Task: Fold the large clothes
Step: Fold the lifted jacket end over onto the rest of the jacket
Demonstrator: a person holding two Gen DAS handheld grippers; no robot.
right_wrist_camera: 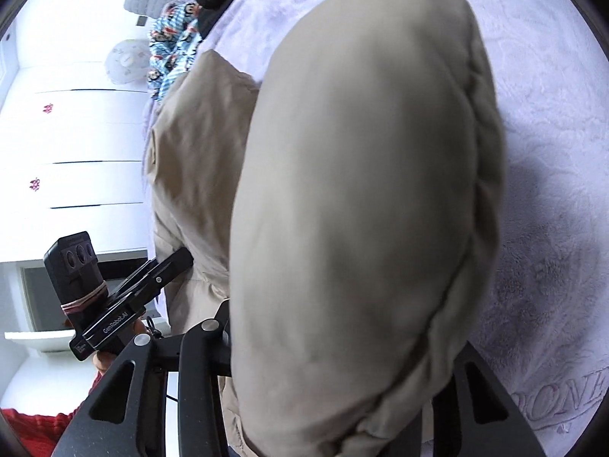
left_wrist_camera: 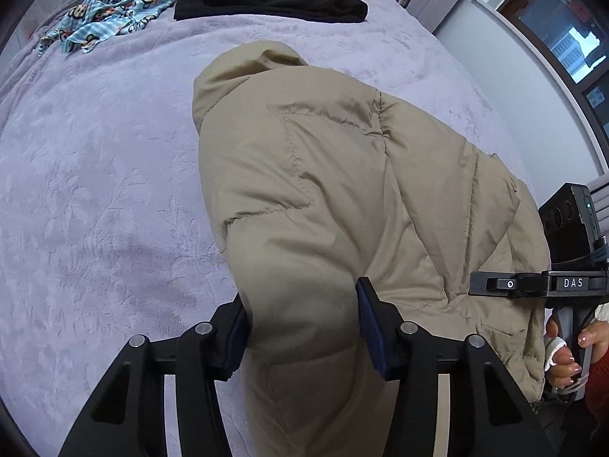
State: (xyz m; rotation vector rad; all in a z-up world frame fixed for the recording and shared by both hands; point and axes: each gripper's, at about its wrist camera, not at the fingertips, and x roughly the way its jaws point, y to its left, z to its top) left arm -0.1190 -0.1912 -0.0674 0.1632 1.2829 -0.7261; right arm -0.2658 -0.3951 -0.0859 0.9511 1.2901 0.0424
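A beige puffer jacket lies folded lengthwise on the lavender bed cover, hood end far from me. My left gripper has its fingers on either side of a thick bulge at the jacket's near end, closed on it. In the right wrist view the jacket fills the frame and drapes over my right gripper, hiding its right finger; the padded fabric sits between its fingers. The right gripper's body also shows in the left wrist view at the jacket's right edge.
A folded black garment and a blue cartoon-print garment lie at the far end of the bed. A window and wall are at the right. White drawers stand beside the bed.
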